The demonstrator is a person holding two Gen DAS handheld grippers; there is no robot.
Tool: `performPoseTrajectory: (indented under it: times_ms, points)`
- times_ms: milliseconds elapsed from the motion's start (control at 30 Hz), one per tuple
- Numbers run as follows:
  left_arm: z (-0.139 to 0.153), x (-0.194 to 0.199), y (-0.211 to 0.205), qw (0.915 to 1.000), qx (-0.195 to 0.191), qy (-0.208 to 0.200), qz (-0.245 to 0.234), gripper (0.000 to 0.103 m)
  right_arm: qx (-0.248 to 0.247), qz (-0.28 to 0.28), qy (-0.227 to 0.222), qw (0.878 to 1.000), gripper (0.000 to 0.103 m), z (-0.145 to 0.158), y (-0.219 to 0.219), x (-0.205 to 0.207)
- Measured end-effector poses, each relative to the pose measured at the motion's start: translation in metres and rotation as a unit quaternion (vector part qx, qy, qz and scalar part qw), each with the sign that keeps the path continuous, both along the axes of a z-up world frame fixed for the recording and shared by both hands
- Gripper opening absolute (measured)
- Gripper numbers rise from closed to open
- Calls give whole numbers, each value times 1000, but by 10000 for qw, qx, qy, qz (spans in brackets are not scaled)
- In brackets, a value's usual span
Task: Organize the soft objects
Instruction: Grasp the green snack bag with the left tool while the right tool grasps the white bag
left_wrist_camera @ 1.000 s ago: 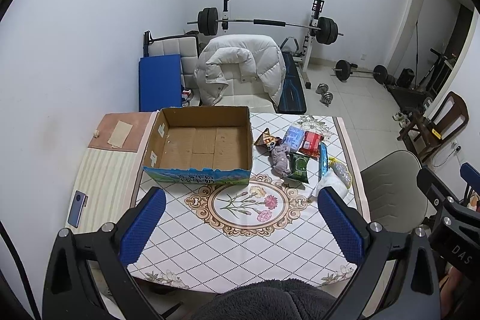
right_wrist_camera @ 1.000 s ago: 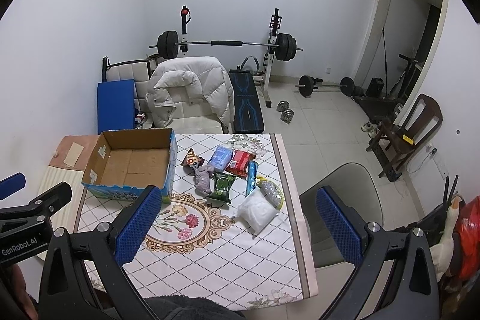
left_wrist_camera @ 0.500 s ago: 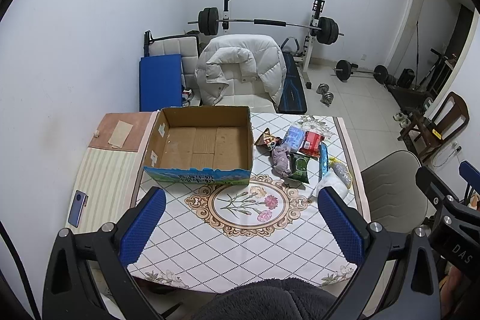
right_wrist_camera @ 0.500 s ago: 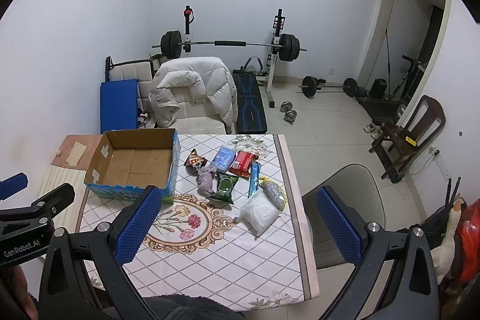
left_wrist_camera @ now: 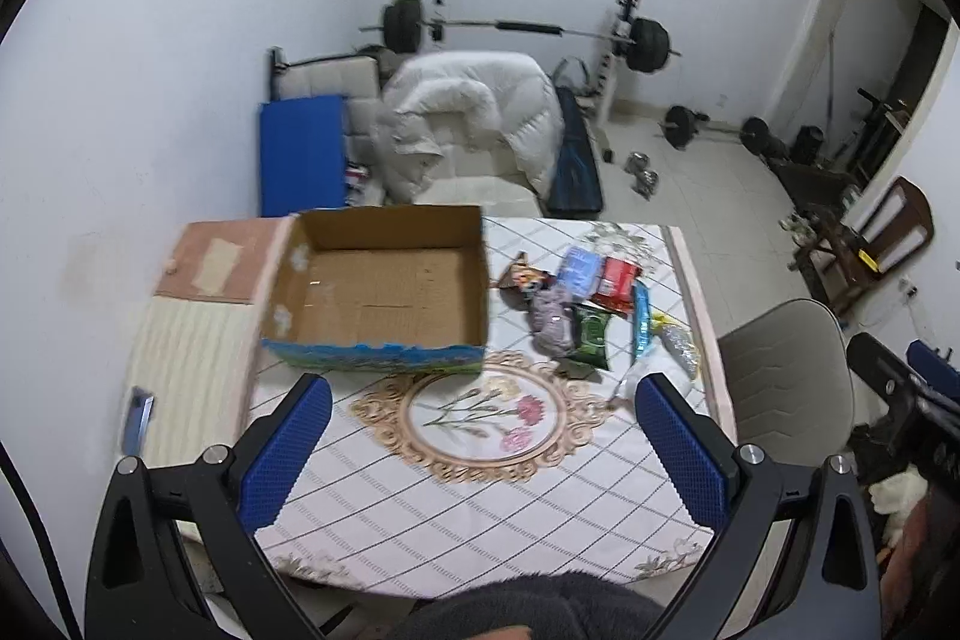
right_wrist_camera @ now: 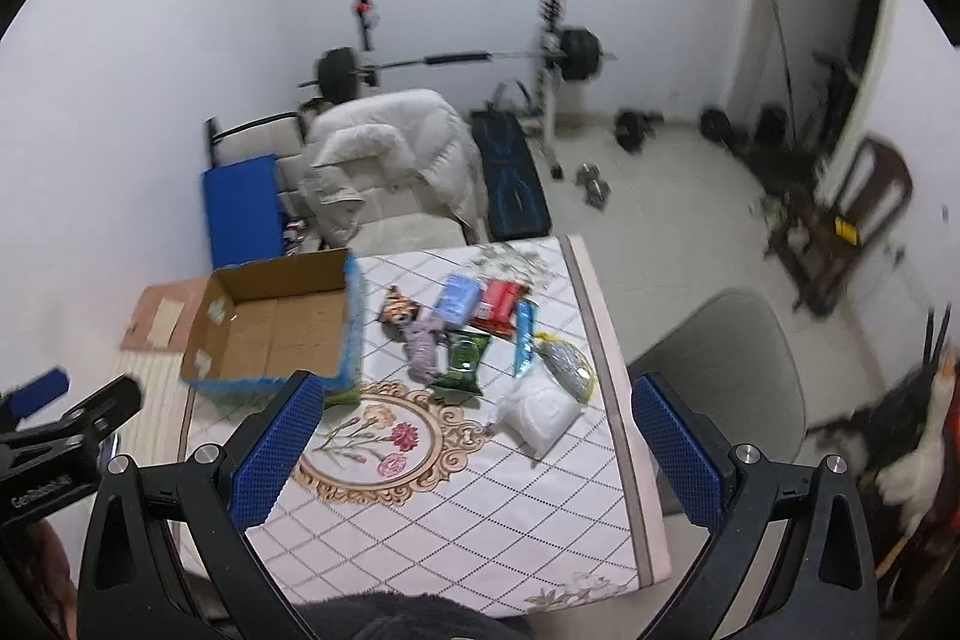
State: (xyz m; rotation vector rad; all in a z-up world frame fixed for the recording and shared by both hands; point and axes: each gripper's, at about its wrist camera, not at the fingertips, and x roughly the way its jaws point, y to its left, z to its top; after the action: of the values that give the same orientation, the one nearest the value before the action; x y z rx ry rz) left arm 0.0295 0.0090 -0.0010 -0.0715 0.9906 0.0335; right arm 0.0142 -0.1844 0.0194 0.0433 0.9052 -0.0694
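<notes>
Fingers of my left gripper (left_wrist_camera: 483,451) and right gripper (right_wrist_camera: 474,451) stay wide and hold nothing, but both have now moved closer over the table (right_wrist_camera: 480,520), so I judge the reach begins toward the soft packets (right_wrist_camera: 480,340) lying beside the empty cardboard box (left_wrist_camera: 384,289).

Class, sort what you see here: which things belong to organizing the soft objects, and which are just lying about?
Belongs to the job:
open cardboard box
white puffy plastic bag
green snack packet
grey soft toy
red packet
blue tissue pack

Lying about:
white down jacket on chair
barbell on rack
grey chair
</notes>
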Motion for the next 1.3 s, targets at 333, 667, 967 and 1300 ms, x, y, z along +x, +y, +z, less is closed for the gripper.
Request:
performPoseTrajectory:
  times_ms: [333,667,967,1300]
  points:
    - [-187,182,-77,9781,92,1892,-862,100,746,-1057,2447,9609,103,-239,-124,145]
    - [-364,265,-179,9212,379,3162,-2237,84,255,429,3266,9438,103,-377,-109,186]
    - [-423,267,-180,9015,354,3788,-2065,45,-1084,2237,3548,9013,95,-431,-74,187]
    - [-421,202,-135,8974,23,4080,-1678,42,1023,194,4428,8905,95,-417,-132,161]
